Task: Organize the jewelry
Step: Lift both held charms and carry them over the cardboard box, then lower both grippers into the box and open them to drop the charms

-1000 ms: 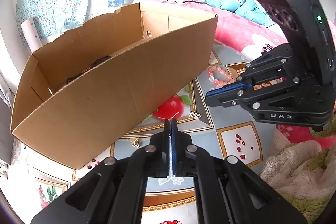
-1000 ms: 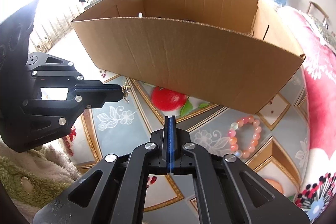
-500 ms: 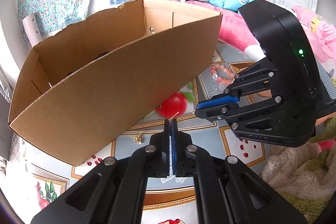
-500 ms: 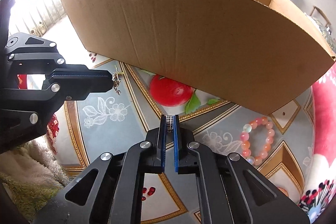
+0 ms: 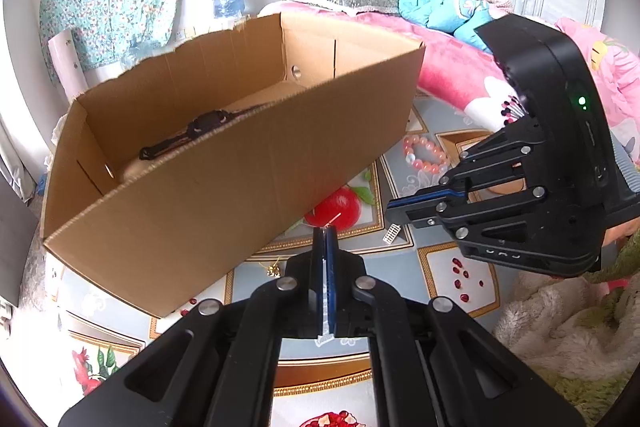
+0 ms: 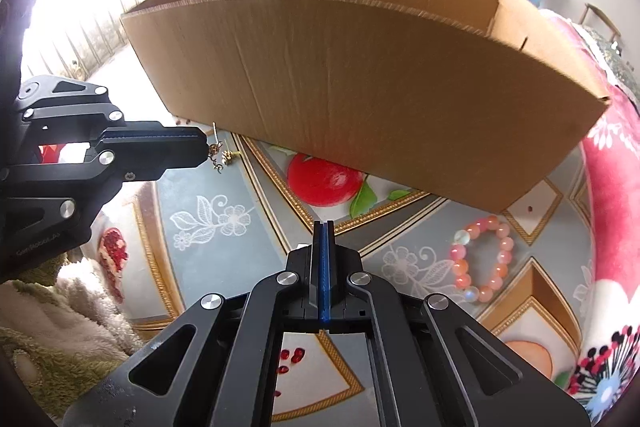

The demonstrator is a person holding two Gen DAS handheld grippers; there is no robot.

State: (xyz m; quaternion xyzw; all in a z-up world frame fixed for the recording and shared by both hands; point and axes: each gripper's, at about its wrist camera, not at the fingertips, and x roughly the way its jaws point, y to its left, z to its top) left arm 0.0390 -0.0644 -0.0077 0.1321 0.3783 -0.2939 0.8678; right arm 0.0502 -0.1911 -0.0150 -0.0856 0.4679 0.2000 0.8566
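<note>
**Claw state.** My left claw (image 5: 325,233) is closed on a small gold earring (image 6: 216,149). The right wrist view shows the earring hanging from the very tip, and only its thin wire is pinched. My right claw (image 6: 323,227) has its jaws pressed together. A small ridged silver piece (image 5: 392,233) sits right under its tip in the left wrist view. I cannot tell whether it is gripped or lying on the patterned mat (image 6: 224,227).

**Location of items.**
- The cardboard box (image 5: 240,187) stands across the far side of the mat, and a black watch (image 5: 200,129) is already inside it.
- A second gold earring (image 5: 274,270) lies on the mat just in front of the box's near wall.
- A pink bead bracelet (image 6: 482,259) lies on the mat toward its right edge, near the box's right corner.

**Risks noted.**
1. I judge the hold on the earring to be marginal. With so little metal between the pads, a jolt or a brush against the box rim could pull it free. It could then drop outside the box or into the fluffy blanket (image 5: 560,327) at the near edge of the mat, where it would be hard to find.
2. The near wall of the box is tall. If I carry the earring too low, I will hit the cardboard and push the box.
3. The two claws are close together, so a careless swing could knock one against the other.
4. If the silver piece is not held, my right claw would be lifting nothing.
</note>
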